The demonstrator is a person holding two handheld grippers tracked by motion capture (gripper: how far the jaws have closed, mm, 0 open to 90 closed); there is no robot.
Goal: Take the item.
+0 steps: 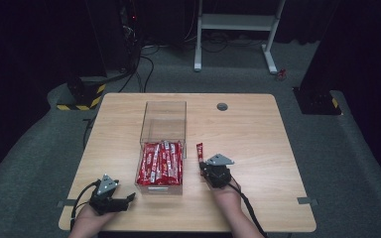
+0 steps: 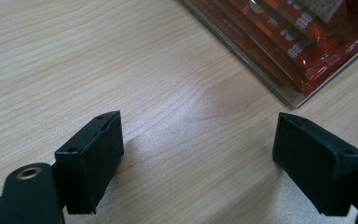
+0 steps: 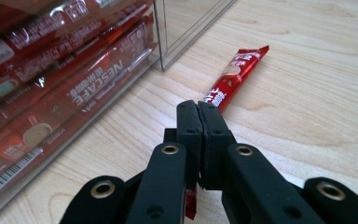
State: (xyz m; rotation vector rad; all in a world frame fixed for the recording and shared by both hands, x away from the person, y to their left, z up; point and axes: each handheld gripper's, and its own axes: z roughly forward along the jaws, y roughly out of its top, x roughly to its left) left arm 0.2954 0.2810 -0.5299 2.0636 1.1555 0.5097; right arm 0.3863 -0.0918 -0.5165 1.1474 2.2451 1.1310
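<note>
High view: wooden table (image 1: 258,148) on grey carpet, dark room. One clear box (image 1: 161,148) of red sachets. Right gripper (image 3: 199,112) clamps one sachet (image 3: 230,79), right of box. Left gripper (image 2: 198,154) agape, near-left.

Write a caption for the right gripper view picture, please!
Right gripper shut on a red coffee stick beside the clear box of sticks.

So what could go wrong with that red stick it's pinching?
The right gripper is shut on the coffee stick near one end, so most of it hangs out past the jaws and could droop or slip free. The clear box sits close by; the loose end might bump its wall. The box's near half is already packed with sticks, so squeezing one in there could be tricky.
</note>
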